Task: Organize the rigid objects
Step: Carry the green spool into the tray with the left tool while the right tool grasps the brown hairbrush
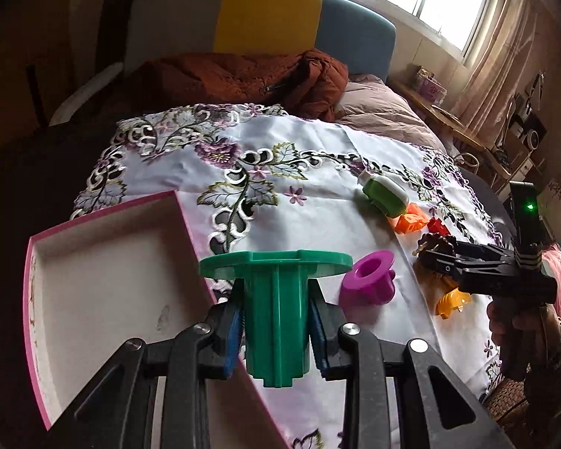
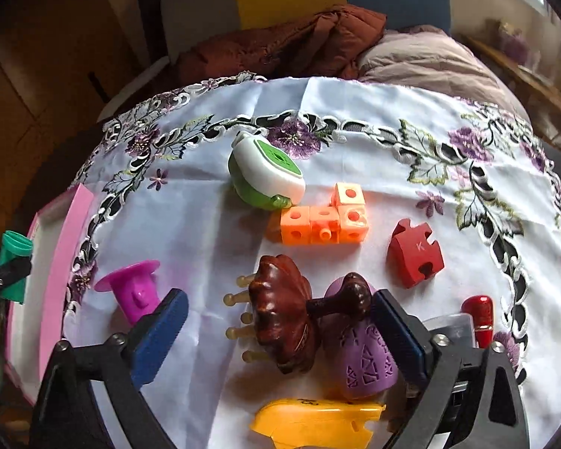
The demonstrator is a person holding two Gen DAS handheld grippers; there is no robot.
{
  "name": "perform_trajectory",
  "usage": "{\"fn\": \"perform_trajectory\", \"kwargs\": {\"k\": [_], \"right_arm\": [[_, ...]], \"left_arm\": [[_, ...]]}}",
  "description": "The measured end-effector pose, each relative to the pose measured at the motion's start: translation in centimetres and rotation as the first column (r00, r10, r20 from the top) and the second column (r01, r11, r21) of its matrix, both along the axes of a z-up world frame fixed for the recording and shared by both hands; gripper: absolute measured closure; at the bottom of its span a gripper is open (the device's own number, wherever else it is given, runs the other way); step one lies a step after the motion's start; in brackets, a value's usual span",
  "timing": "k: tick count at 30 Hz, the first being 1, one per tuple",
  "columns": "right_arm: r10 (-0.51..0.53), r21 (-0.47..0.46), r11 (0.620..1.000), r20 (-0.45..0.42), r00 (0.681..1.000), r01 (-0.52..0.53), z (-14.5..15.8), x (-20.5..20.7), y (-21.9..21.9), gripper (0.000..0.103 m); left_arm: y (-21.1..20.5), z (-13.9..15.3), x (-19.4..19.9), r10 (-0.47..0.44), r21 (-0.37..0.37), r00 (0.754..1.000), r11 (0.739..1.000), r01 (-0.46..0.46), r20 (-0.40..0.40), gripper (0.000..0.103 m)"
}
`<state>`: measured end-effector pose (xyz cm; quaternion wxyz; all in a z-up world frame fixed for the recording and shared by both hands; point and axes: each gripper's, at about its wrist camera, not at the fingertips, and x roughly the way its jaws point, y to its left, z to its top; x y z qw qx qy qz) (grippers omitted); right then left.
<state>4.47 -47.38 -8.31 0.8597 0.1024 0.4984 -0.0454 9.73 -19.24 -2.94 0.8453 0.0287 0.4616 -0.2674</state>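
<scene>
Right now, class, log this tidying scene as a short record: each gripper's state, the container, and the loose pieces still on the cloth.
left gripper: shut on green flanged spool, held above the box edge
right gripper: open, jaws either side of brown wooden massager
container: pink box, nothing visible inside
cloth: embroidered tablecloth
loose pieces: magenta spool, green-white gadget, orange cubes, red block, purple piece, yellow piece, red tube
</scene>
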Motion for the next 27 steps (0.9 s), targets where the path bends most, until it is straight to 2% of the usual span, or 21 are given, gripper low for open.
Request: {"fn": "perform_trajectory", "kwargs": {"k": [1, 10, 18, 23, 27], "right_arm": [[0.002, -0.031, 1.0, 0.003, 1.0, -0.002, 0.0, 0.0, 0.1, 0.028], [0.011, -0.042, 0.999, 0.012, 1.0, -0.01, -0.1, 0.6, 1.2, 0.028], [-0.003, -0.043, 0.999, 0.014, 1.0, 0.003, -0.1, 0.8, 1.2, 0.028], [-0.002, -0.043, 0.999, 0.014, 1.0, 0.002, -0.2, 0.8, 1.3, 0.028], [-0.001, -0.042, 0.999, 0.013, 1.0, 0.002, -0.2, 0.8, 1.3, 0.028]], "left_arm": [[0.9, -0.1, -0.2, 0.014, -0.003, 1.0, 1.0, -0.014, -0.001, 0.073], [8.3, -1.8, -1.0, 0.149, 0.003, 0.988, 0.989, -0.149, -0.037, 0.073], [12.3, -2.8, 2.2, 0.235, -0.04, 0.96, 0.969, -0.244, -0.149, 0.073], [12.6, -3.1, 4.9, 0.267, 0.011, 0.958, 0.964, -0.267, -0.107, 0.073], [12.6, -4.2, 7.4, 0.29, 0.085, 0.954, 0.955, -0.283, -0.074, 0.073]]}}
